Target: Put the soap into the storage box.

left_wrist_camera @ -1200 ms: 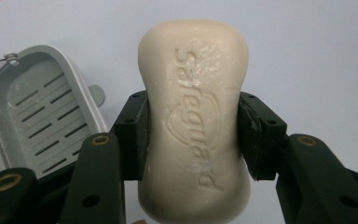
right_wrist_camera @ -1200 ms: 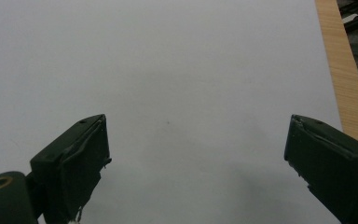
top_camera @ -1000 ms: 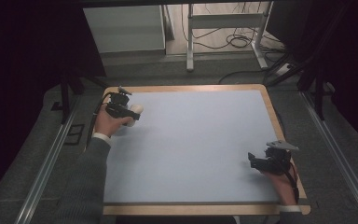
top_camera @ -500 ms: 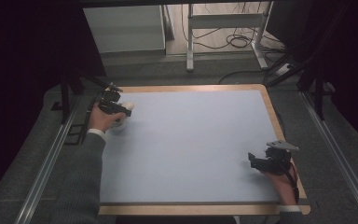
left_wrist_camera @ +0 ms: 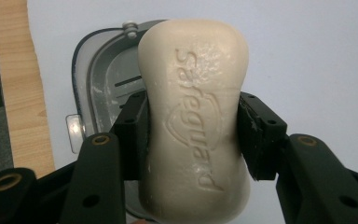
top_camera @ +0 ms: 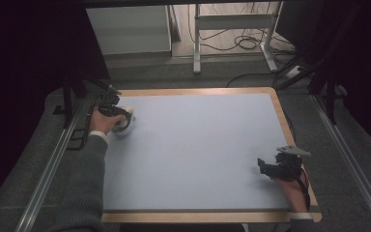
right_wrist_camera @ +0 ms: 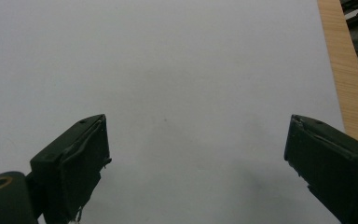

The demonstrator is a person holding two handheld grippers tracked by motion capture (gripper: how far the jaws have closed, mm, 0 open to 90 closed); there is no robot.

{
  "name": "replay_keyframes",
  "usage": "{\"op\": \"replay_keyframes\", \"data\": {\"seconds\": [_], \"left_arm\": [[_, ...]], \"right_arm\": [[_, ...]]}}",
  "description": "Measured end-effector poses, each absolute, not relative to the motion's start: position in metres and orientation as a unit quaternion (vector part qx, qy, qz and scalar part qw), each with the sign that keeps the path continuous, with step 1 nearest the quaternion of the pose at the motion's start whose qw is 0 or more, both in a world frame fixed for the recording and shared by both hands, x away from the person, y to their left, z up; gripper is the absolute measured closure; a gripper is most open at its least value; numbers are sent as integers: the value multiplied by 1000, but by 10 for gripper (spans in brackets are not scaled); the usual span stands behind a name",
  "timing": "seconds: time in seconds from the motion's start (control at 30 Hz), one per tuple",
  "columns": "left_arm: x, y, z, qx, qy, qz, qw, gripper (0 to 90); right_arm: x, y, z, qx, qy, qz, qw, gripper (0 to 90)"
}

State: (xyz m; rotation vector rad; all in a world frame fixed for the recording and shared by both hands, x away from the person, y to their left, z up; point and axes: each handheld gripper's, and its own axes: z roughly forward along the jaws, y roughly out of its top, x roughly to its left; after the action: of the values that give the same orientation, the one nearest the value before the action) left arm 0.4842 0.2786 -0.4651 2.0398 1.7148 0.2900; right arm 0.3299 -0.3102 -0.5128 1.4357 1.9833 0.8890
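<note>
At frame left I see my left hand-held gripper [left_wrist_camera: 192, 140] clamped on the soap bar [left_wrist_camera: 193, 116], just over a grey soap dish [left_wrist_camera: 93, 79]. Lower right, right hand-held gripper [right_wrist_camera: 196, 163] w/ jaws wide apart, over bare bench [top_camera: 198, 145].

Both forearms are covered by grey-green sleeves, with a pale cuff peeking out at the left wrist. The left gripper [left_wrist_camera: 193, 135] is matte black, its two blocky jaws set on angular arms dotted with small screw holes and brass-coloured pivot bushings. The right gripper [right_wrist_camera: 196, 158] has the same black jaws, and a grey three-cornered plate sits on its top, a thin dark cable looping behind it.
</note>
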Motion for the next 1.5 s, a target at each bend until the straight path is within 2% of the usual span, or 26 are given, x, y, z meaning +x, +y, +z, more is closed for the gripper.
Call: {"op": "replay_keyframes", "data": {"seconds": [0.5, 0.6, 0.77, 1.17, 1.5], "left_arm": [[486, 279, -472, 729, 633, 116, 231, 476], [482, 278, -464, 728, 624, 114, 259, 372], [476, 275, -457, 735, 611, 117, 271, 321], [443, 256, -435, 761, 560, 137, 298, 269], [396, 240, -448, 785, 509, 137, 325, 258]], "right_arm": [[330, -312, -515, 533, 734, 325, 267, 64], [330, -311, -514, 533, 734, 325, 267, 64], [330, -311, -514, 532, 735, 324, 268, 64], [329, -309, -513, 529, 736, 325, 269, 64], [328, -309, -511, 530, 735, 327, 269, 64]]}}
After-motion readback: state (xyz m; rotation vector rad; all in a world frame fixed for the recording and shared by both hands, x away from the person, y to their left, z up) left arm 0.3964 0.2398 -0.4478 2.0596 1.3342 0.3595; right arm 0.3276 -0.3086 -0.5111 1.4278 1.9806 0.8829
